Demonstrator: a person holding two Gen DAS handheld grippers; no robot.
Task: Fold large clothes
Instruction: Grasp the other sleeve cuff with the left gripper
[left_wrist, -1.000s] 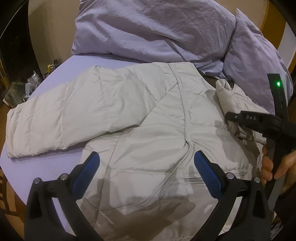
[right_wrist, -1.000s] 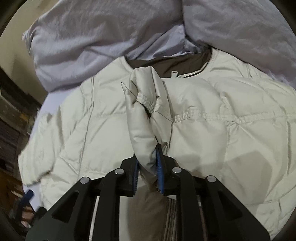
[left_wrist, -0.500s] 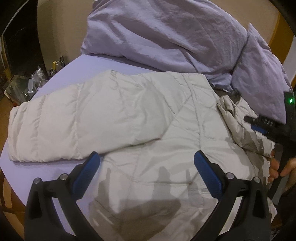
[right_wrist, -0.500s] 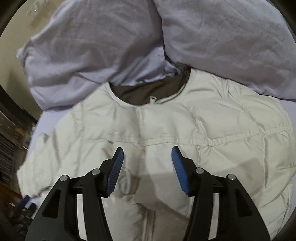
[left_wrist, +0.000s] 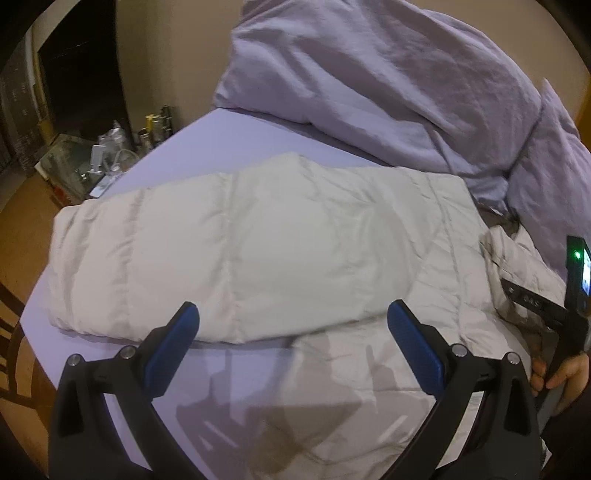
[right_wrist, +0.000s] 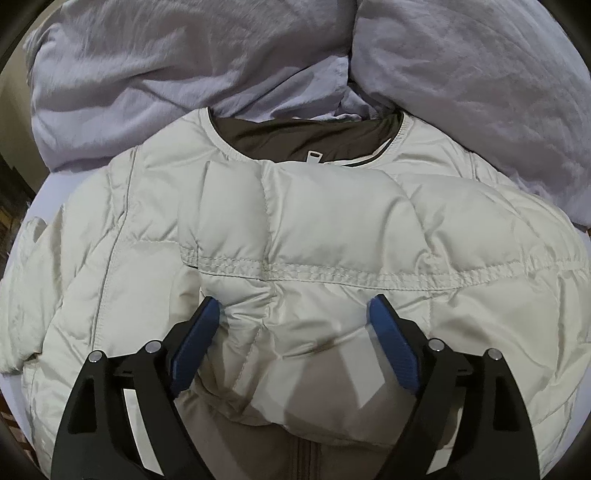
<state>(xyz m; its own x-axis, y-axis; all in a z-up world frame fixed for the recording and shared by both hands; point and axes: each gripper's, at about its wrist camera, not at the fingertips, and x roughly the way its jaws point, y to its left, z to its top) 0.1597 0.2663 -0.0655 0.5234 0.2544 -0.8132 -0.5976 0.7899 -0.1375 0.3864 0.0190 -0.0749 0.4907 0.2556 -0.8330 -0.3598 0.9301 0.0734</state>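
A cream puffer jacket (left_wrist: 295, 251) lies front up on the bed, its brown-lined collar (right_wrist: 306, 136) toward the pillows. One sleeve (left_wrist: 166, 258) stretches out to the left. My left gripper (left_wrist: 291, 306) hovers open over that sleeve's lower edge, holding nothing. The other sleeve (right_wrist: 295, 229) lies folded across the chest. Over it my right gripper (right_wrist: 293, 301) has its jaws opening; puffy sleeve fabric bulges between the blue pads (right_wrist: 391, 347), which do not press on it. A hand (left_wrist: 561, 373) holds the right gripper's black body at the edge of the left wrist view.
A rumpled lavender duvet and pillows (left_wrist: 369, 74) crowd the jacket's collar end. The lavender sheet (left_wrist: 221, 147) shows around the outstretched sleeve. Past the bed's left edge are a cluttered side table with bottles (left_wrist: 110, 155) and wooden floor (left_wrist: 22, 240).
The right gripper opened and let go of the sleeve, which dropped flat across the chest. The left gripper moved left along the jacket toward the outstretched sleeve.
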